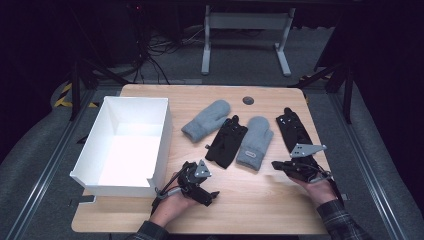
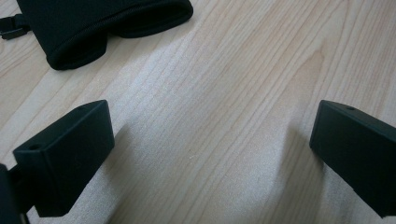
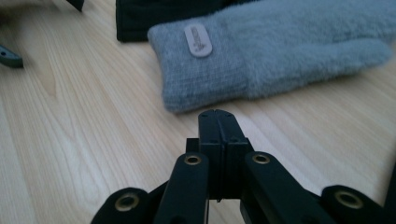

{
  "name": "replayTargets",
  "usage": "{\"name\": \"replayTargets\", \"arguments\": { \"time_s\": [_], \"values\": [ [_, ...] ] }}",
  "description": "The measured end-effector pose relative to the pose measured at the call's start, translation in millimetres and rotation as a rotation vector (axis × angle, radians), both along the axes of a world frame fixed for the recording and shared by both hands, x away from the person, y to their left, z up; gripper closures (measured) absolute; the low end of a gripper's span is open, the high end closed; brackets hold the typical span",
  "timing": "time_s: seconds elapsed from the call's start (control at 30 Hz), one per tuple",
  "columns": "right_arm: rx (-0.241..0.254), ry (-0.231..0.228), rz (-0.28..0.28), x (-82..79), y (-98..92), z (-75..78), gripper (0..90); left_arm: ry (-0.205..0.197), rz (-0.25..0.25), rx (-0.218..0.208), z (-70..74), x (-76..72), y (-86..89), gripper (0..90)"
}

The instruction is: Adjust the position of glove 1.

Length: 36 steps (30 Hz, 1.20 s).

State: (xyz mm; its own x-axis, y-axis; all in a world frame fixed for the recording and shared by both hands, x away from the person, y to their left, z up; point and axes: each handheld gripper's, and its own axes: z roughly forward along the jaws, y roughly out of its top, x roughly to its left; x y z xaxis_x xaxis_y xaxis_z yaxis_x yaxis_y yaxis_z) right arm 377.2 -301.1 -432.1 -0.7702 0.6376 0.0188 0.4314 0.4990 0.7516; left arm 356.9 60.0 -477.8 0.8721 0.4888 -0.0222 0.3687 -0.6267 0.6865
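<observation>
The white box [image 1: 131, 145] sits at the left of the wooden surface [image 1: 260, 200]; four gloves lie right of it. The left tongs [image 2: 212, 140] gape empty near the black glove [image 2: 102, 23]; the right tongs [image 3: 218, 122], pressed together, point at the grey mitten [image 3: 261, 60] (soft knit may slip or snag). Dark room, cables on the floor beyond.

Likely a lab, dark curtained room, tangled floor cables [image 1: 160, 50], metal rails [image 1: 45, 165]

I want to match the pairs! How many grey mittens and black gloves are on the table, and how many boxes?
Grey mittens: 2, one beside the other
Black gloves: 2, one between the mittens, one at the right
White box: 1
Total: 5
</observation>
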Motion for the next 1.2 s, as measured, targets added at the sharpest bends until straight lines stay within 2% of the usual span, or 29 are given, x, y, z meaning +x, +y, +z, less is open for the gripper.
{"name": "replayTargets", "arguments": {
  "time_s": [0.23, 0.67, 0.9, 1.07, 1.2],
  "values": [
    [0.018, -0.015, 0.002, 19.7, 9.4, 6.1, 90.0, -0.001, 0.001, -0.001, 0.0, 0.6, -0.1, 0.2],
    [0.011, -0.043, -0.015, 57.4, 25.8, 6.6, 90.0, 0.0, 0.003, 0.0, 0.1, 0.5, -0.2, 0.3],
    [-0.012, -0.025, -0.017, 72.8, 34.7, -3.1, 90.0, 0.0, 0.002, 0.0, 0.1, 0.6, -0.1, 0.3],
    [-0.053, 0.006, -0.012, 77.4, 38.3, -13.6, 90.0, 0.0, 0.002, 0.0, 0.0, 0.6, -0.1, 0.3],
    [-0.059, 0.016, -0.011, 76.4, 37.8, -15.6, 90.0, 0.0, 0.003, -0.001, 0.0, 0.6, -0.2, 0.3]
  ]
}}
